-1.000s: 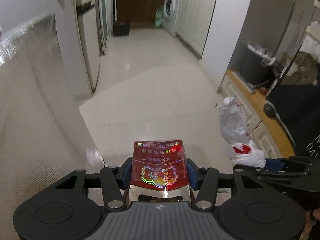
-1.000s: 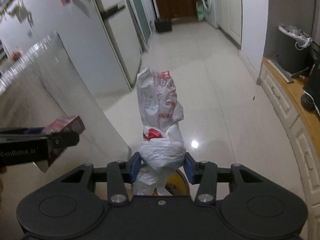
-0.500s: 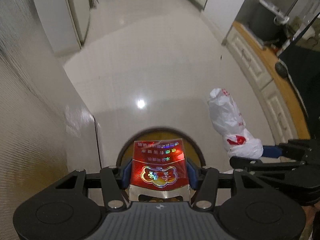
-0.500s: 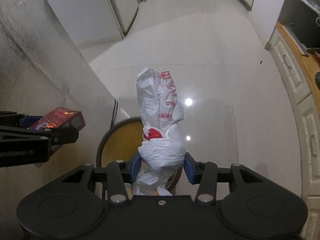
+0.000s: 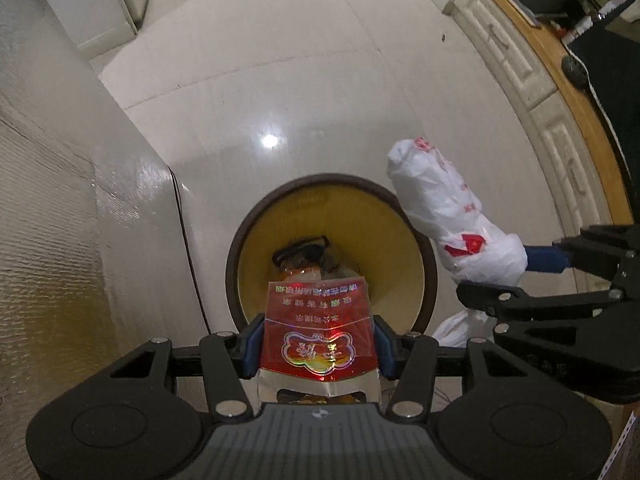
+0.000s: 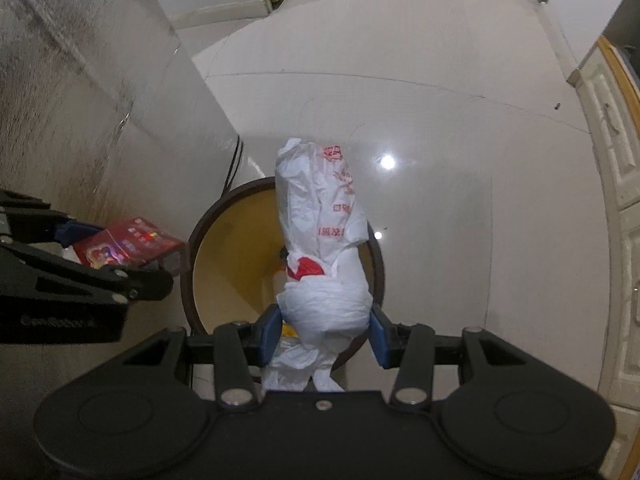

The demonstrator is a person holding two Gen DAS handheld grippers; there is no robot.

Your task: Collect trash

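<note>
Red packet (image 5: pixel 318 332) and white bag (image 6: pixel 326 264) clamped over bin (image 5: pixel 428 264).

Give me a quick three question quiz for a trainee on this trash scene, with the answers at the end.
1. True or false: the left tool is shut on a red packet.
2. What does the right tool grip?
3. The round bin below is: A) completely empty, B) already holding some trash, C) covered by a lid.

Key: 1 true. 2 a knotted white plastic bag with red print. 3 B; dark items lie at its bottom.
</note>
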